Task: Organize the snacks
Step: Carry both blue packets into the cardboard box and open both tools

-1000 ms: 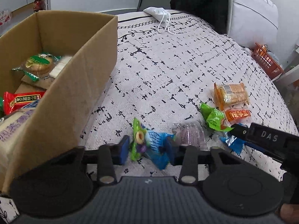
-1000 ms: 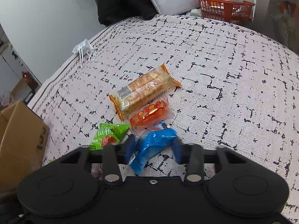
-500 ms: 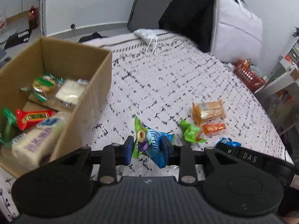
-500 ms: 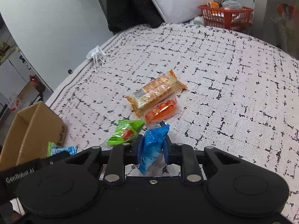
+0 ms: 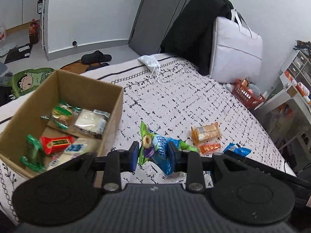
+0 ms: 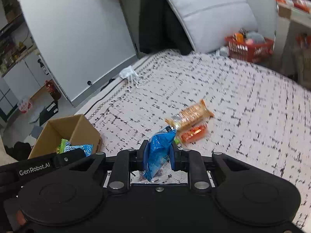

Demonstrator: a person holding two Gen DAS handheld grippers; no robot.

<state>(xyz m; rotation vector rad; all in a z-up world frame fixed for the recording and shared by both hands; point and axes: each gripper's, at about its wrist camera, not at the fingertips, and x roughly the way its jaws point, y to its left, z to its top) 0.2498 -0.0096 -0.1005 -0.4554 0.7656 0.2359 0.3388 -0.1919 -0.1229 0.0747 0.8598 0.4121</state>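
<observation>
A: SNACKS ON THE WAY TO THE BOX. A green-and-blue packet (image 5: 153, 151) is seen clamped in the left gripper (image 5: 153, 153), clear of the patterned bedspread (image 5: 175, 101); a blue packet (image 6: 159, 153) is pinched in the right gripper (image 6: 158, 155). The cardboard box (image 5: 114, 112), partly filled, stands to the left.

B: How are the packets judged to handle?

A: Light, crinkly and slippery, it is thought; soft film that gives under the pads. Each is taken across its middle, which seems the surest hold, though the contents could be crushed if squeezed harder.

B: And what is left unseen?

A: The cracker pack (image 5: 206, 134) and orange packet (image 5: 210, 146) are left on the bedspread, blurred in the right view. The packets' lower ends are hidden behind the gripper bodies, and their printing cannot be read.
</observation>
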